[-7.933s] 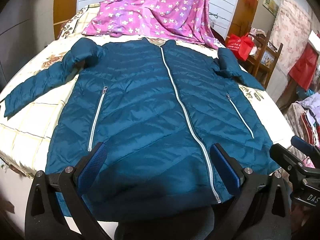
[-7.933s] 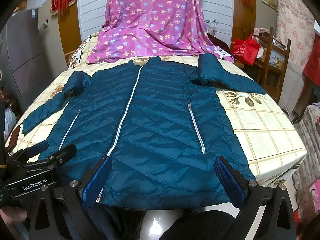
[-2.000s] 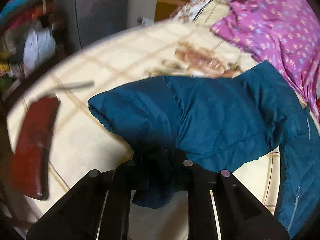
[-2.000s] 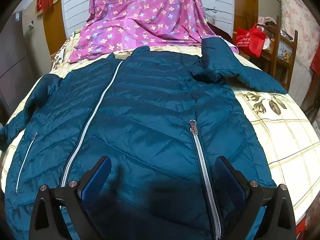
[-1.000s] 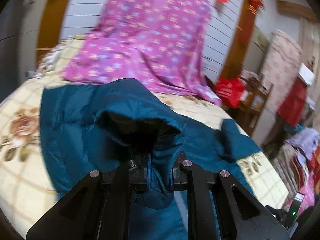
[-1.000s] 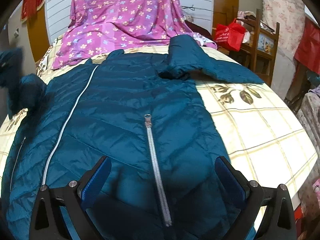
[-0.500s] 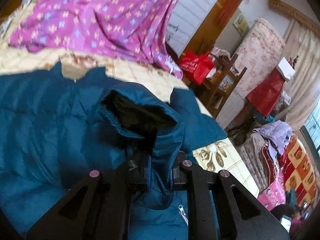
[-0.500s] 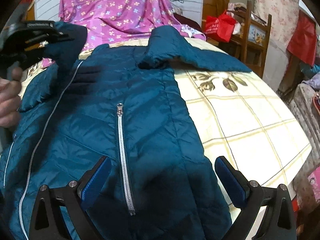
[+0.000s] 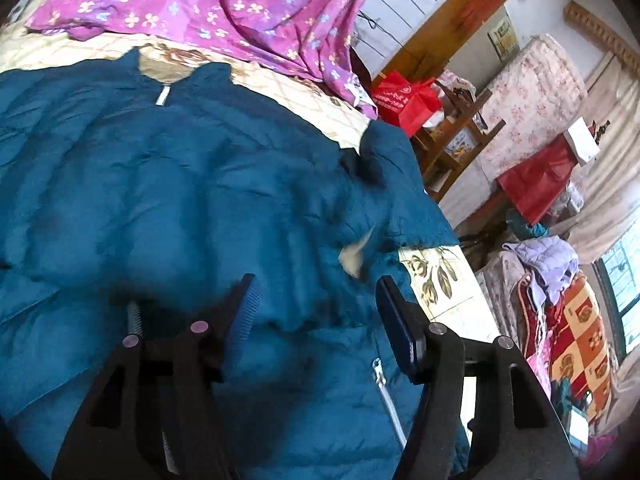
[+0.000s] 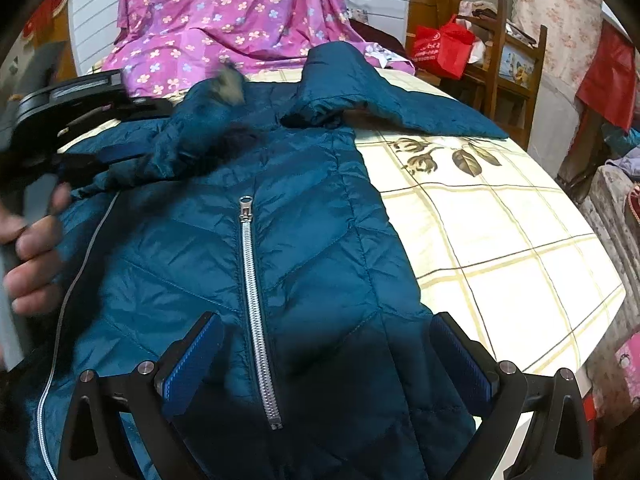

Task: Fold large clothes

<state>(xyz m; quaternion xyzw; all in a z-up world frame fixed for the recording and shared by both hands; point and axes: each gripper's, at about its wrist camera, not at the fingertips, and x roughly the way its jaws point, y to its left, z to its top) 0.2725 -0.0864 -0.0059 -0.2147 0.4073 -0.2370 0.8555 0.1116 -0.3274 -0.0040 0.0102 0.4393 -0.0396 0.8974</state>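
We are at the first fold: the left hand-held gripper point(image 9: 316, 308) has carried the left sleeve point(image 10: 188, 140) across the chest of the teal puffer jacket point(image 10: 304, 248), and its jaws have just been opening, half wide, the sleeve cuff lying loose between them, unpinched. The jacket lies flat on the bed point(image 10: 500, 264), directly ahead of and beneath both grippers. The right hand-held gripper point(image 10: 326, 364) hovers wide open and empty over the hem by the pocket zipper point(image 10: 252, 304). Next, we judge, the right sleeve point(image 10: 400, 100), ahead to its right, needs folding inward. A purple floral cloth point(image 10: 224, 12) lies beyond the collar; nothing blocks us.
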